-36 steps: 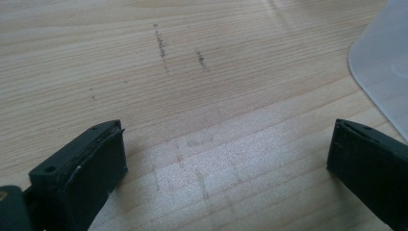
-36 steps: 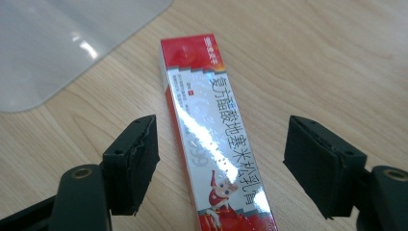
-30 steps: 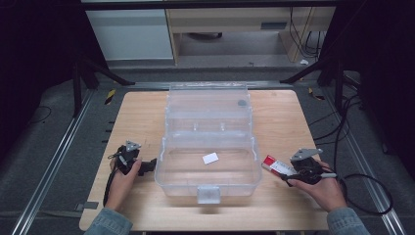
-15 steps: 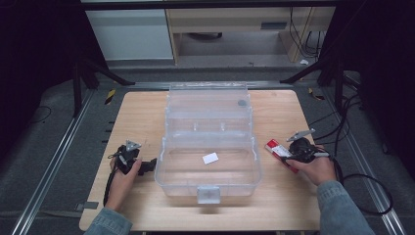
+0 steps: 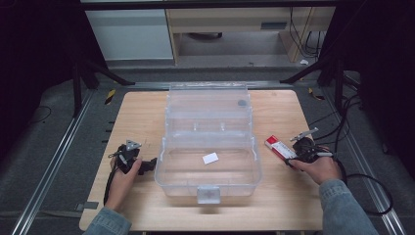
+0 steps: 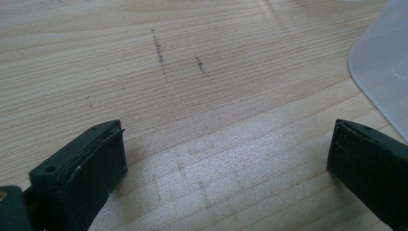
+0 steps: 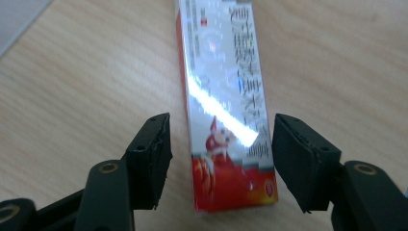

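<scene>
A: Where's the carton?
B: Flat on the worktop, abt 4 o'clock from the clear bin, near its right wall, not touching. Right gripper is at the carton's near end, w/ a jaw on either side and a gap each side. So spread, not clamped yet.

A: Left one?
B: Left gripper sits at 9 o'clock of the bin, jaws wide, nothing btwn them but bare wood. Bin's corner shows at the upper right of its own view. Idle, I'd say.

A: How will the carton handle?
B: Prob. light, thin card w/ a glossy film. There's a hard glare stripe across its face, so expect it to be slippery. Walls likely give if squeezed hard, so go gentle. Take it across the narrow width, on the two long side walls, near the red end where the jaws already stand. Held that far from the middle, it may droop or swing.

A: Which way does it point?
B: Long axis runs straight away from the right gripper, red end w/ the cartoon figure nearest the jaws. In the high view that's roughly the 10-to-4 line, far end toward the bin's back right corner.

A: Anything in the bin?
B: A small white slip on the floor of the front section. Lid is up behind it.
</scene>
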Motion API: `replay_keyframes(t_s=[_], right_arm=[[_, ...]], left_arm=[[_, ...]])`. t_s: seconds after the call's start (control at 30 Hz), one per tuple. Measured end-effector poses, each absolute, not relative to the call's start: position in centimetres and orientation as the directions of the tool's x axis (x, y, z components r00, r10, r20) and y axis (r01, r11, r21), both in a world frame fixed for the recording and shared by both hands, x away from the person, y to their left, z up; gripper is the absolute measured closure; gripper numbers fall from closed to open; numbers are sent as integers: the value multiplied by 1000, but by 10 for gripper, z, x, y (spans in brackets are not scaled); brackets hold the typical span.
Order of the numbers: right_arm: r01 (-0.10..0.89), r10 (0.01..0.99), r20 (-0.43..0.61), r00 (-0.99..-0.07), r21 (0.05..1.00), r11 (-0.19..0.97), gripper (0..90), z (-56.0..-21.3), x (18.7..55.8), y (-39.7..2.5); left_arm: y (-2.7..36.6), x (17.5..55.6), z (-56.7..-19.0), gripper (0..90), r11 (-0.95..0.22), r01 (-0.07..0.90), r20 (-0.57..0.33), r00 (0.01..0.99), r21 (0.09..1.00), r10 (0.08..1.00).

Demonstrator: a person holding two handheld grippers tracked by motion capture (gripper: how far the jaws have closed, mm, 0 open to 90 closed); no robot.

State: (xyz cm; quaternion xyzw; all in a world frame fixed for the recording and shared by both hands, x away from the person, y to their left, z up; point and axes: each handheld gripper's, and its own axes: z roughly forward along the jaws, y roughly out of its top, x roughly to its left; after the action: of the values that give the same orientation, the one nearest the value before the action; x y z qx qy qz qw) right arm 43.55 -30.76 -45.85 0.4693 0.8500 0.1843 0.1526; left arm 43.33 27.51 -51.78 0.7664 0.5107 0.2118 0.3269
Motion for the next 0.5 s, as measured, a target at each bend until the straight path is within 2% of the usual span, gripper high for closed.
replay_keyframes(t_s=[0.13,0.3,0.5], right_arm=[[741,835,-61,-547,428,517,454,-458,424,-299],[764,846,-67,-529,397,508,416,-457,424,-291],[802,861,-40,-508,342,489,434,-461,432,-292]], left_arm=[[275,433,-518,0,-265,644,-9,389,718,921],[275,433,-518,0,-265,644,-9,389,718,921],[275,433,-518,0,-265,644,-9,389,718,921]])
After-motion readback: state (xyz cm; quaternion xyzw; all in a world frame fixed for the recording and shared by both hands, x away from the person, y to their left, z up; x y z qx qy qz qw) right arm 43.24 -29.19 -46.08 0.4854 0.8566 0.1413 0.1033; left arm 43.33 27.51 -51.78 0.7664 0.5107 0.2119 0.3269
